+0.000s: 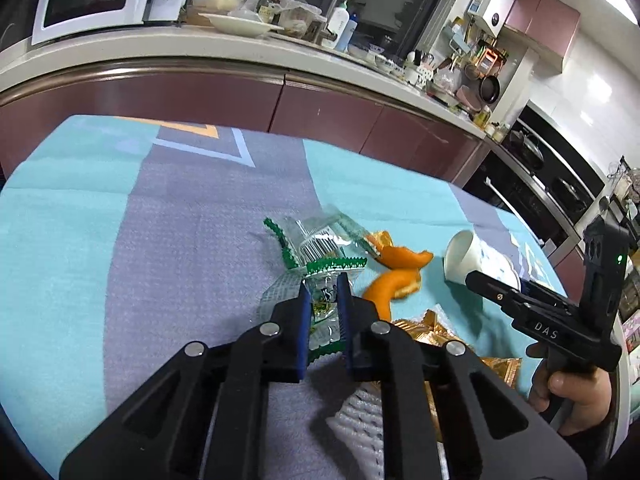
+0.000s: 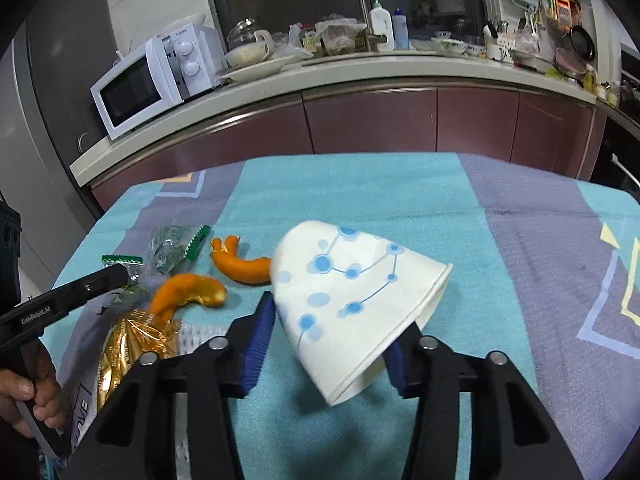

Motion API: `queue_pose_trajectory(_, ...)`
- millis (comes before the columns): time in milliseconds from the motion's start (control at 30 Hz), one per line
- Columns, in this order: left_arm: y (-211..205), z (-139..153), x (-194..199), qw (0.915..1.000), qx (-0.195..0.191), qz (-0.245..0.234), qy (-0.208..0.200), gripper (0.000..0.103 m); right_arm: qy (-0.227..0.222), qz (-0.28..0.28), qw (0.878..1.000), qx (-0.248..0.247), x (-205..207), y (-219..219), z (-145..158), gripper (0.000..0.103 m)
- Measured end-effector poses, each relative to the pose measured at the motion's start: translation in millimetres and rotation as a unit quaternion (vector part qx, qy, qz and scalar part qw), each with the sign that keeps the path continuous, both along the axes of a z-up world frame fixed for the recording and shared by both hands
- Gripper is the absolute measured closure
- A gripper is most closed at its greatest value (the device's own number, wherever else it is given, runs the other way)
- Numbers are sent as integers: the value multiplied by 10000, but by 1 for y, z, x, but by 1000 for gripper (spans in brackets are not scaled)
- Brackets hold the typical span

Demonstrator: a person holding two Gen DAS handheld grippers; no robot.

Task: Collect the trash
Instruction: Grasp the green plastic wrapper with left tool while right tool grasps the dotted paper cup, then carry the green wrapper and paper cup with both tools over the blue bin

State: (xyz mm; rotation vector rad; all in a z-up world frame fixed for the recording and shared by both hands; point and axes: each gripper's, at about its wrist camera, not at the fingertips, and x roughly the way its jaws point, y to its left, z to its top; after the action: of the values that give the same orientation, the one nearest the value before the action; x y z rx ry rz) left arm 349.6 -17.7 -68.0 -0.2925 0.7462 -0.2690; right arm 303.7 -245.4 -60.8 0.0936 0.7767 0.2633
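My left gripper (image 1: 324,300) has its blue-padded fingers (image 1: 305,320) clenched on a crumpled clear plastic wrapper with green zigzag edges (image 1: 326,316); the wrapper sits between the pads, its lower end trailing below. My right gripper (image 2: 332,336) has its fingers (image 2: 258,344) spread wide round a white paper cup with blue dot-and-line print (image 2: 352,292). The cup lies on its side, mouth toward the cam and to the right. Left pad looks touching or just beside the cup wall; the right pad is partly hidden behind the rim, so contact there I can't confirm. Not gripped yet, as I judge it.

Further out on the teal and grey patterned cloth on the worktop (image 2: 500,216): two curled orange peel pieces (image 2: 188,292), a second clear green-edged wrapper (image 1: 316,236), a shiny gold foil wrapper (image 2: 124,344) and a white foam mesh sleeve (image 1: 360,416) near my left side.

To do it well, I'd close the right fingers slowly across the cup's mid-body, not the rim, w/ light pressure, since thin paper will likely crush or squirt out. Keep the left clench firm; crinkly film prob slips. No bin in either view, so drop-off spot unknown.
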Motion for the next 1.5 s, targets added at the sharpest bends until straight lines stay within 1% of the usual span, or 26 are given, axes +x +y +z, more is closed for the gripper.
queue_pose_trajectory(100, 7, 8, -7, 9999, -20, 60, -97, 90, -22, 3, 10000, 10, -2, 0, 2, 62)
queue_pose_trajectory(167, 10, 13, -13, 9998, -13, 84, -161, 90, -93, 21, 10000, 26, -7, 1, 5, 69)
queue_pose_trajectory(300, 18, 24, -26, 9995, -41, 131, -272, 90, -129, 51, 9999, 15, -12, 1, 9, 71)
queue_pose_trajectory(367, 21, 29, -34, 9993, -49, 155, -332, 90, -165, 76, 9998, 28, -16, 2, 10, 76)
queue_pose_trajectory(533, 31, 43, -52, 9986, -88, 206, -484, 90, -347, 64, 9994, 23, -30, 2, 21, 76)
queue_pose_trajectory(733, 45, 71, -84, 9959, -89, 322, -844, 90, -728, 132, 9973, -38, -56, 8, 50, 77)
queue_pose_trajectory(933, 65, 97, -128, 9918, 9, 516, -1171, 90, -1188, 422, 9920, -27, -89, 30, 83, 77)
queue_pose_trajectory(1100, 88, 115, -168, 9868, 154, 820, -1388, 90, -1529, 822, 9848, -2, -120, 58, 106, 77)
queue_pose_trajectory(1267, 115, 125, -209, 9815, 267, 1153, -1502, 90, -1729, 1240, 9771, 35, -142, 92, 118, 77)
queue_pose_trajectory(1500, 158, 134, -275, 9712, 356, 1677, -1657, 90, -1910, 1860, 9637, 145, -167, 141, 130, 77)
